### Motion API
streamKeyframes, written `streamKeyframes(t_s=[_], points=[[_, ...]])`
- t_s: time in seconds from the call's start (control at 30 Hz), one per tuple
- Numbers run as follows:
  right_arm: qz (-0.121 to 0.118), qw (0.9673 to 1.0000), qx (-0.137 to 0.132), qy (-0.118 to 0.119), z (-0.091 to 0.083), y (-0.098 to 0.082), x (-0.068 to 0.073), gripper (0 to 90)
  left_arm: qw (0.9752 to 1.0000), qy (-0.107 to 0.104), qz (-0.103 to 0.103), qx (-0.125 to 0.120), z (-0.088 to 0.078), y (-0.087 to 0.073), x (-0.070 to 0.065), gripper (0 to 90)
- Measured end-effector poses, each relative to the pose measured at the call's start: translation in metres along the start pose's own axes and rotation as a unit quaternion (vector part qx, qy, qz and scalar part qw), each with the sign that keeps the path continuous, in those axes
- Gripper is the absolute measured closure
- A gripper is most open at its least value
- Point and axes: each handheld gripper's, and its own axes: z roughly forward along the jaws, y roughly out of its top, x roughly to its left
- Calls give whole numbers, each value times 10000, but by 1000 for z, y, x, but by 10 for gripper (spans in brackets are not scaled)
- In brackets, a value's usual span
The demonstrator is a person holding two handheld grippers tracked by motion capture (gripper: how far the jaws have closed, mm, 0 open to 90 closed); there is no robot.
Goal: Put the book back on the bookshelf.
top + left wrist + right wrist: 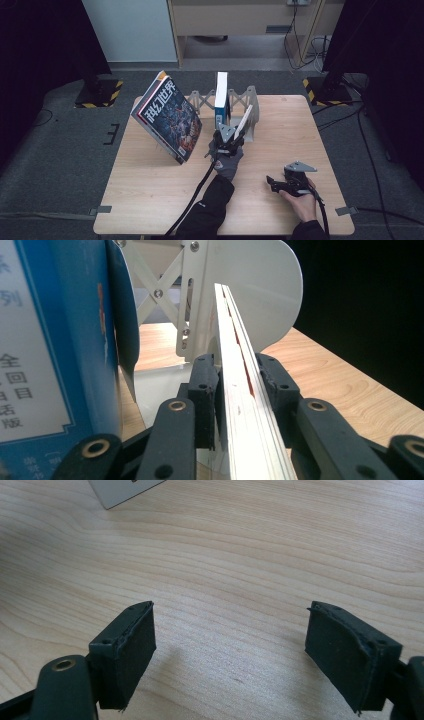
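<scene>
Pale wood of the table carries a white expandable book rack at its far middle, and everything else is best placed from that rack. One blue-and-white book already stands upright in a slot of it. Just right of that book, a thin white book leans in the next slot, its near edge between the jaws of the left gripper, which reaches in from the rack's near side. Left of the rack a large illustrated magazine stands tilted on the table, not yet shelved.

By my reading, the work is about halfway: one book is in, the thin one is being seated (it is not yet upright), and the magazine is left.

The left gripper view adds what the high view cannot: both pads sit against the thin book's faces, so the jaws look clamped on it, though lightly, with the blue book close beside and the rack's rounded white end plate behind. The right gripper view shows the right gripper with its jaws spread wide over bare wood, holding nothing; in the high view it rests well to the near right of the rack.
</scene>
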Motion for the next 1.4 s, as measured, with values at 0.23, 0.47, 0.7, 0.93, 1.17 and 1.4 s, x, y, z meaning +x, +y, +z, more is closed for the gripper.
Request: streamKeyframes(t_s=[0.23, 0.47, 0.7, 0.93, 1.17, 1.4], points=[[-9, 10000, 11, 5, 0, 0, 0, 204, 9997, -61, 118, 221, -7, -13, 3, 636], [-18, 10000, 41, 5, 1, 0, 1, 205, 9991, -72, -72, 411, -13, -21, 5, 674], [-47, 10000, 44, 12, 1, 0, 1, 206, 9991, 162, -38, 382, -13, -20, 3, 739], [-15, 10000, 38, 22, 1, 0, 1, 209, 9993, 144, -306, 174, -13, -5, 7, 744], [14, 10000, 14, 18, 1, 0, 1, 212, 9995, 273, -137, 46, -6, 13, -1, 744], [1, 10000, -11, 32, 1, 1, 1, 215, 9990, 436, -84, 28, 9, 20, -7, 743]])
